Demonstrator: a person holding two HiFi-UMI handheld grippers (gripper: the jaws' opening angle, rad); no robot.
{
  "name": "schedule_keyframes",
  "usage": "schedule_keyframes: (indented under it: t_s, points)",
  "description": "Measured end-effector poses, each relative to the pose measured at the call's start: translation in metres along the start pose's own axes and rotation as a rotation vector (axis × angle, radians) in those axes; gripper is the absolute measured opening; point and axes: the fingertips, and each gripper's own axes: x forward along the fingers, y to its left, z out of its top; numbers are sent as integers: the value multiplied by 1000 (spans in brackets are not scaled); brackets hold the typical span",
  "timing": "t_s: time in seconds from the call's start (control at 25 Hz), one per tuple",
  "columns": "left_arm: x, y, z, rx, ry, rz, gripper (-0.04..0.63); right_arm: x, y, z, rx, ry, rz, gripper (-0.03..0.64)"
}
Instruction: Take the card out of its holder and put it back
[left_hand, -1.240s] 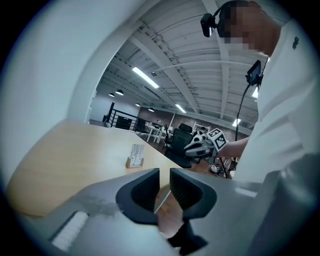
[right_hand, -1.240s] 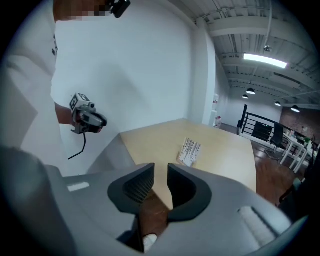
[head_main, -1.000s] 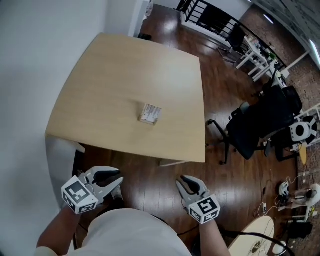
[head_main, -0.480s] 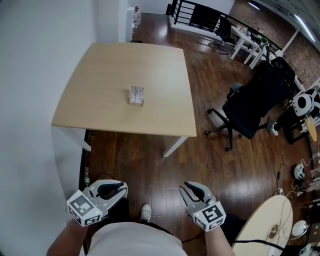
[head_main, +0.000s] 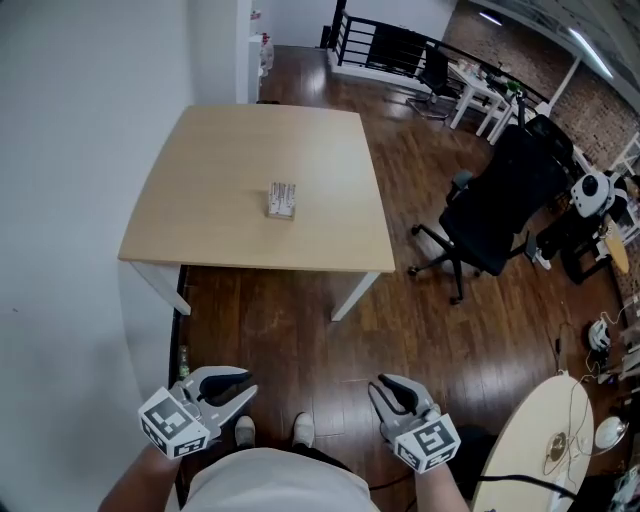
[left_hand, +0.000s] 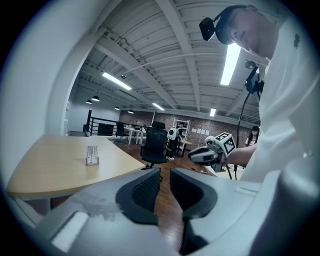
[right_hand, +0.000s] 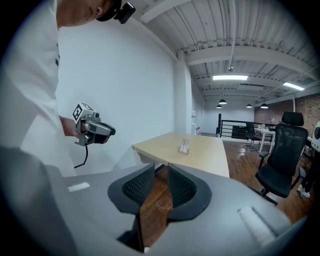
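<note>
— Where is the task's thing found, and why there?

— The small pale card holder (head_main: 283, 200) is seen standing near the middle of the light wooden table (head_main: 200, 170), well apart from both tools. The card is taken to be inside it, though the two cannot be told apart at this range. It is judged to be set there so that it can be reached from the near edge once the table is approached.

— How are the tools held?

— The grey two-jaw left gripper (head_main: 240, 384) and the grey two-jaw right gripper (head_main: 385, 392) are held low and close to the body, above the dark wooden floor (head_main: 300, 330), and pointed toward the table. In each gripper view the jaws are seen parted by a narrow gap with nothing between them, so nothing is gripped. A carrying posture is suggested, and the task is judged not yet begun.

— Can any writing be read?

— None can. Black-and-white square markers are shown on each gripper's cube, but no letters. Any print on the holder is too small to be made out, and no brand is seen on the black office chair (head_main: 495, 210).
</note>
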Motion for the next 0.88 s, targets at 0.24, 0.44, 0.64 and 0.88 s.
schedule_keyframes:
  t_s: [0.24, 0.44, 0.64, 0.88]
  points:
    - [-53, 16, -22, -21, -11, 21, 71, 24, 51, 17, -53, 0, 32, 83]
    - [-75, 25, -25, -19, -30, 24, 72, 39, 74, 26, -78, 5, 35, 81]
    - [-106, 39, -26, -10, -39, 28, 72, 55, 101, 37, -88, 1, 34, 80]
    - [-134, 54, -40, -20, -40, 26, 72, 69, 131, 39, -90, 11, 33, 80]
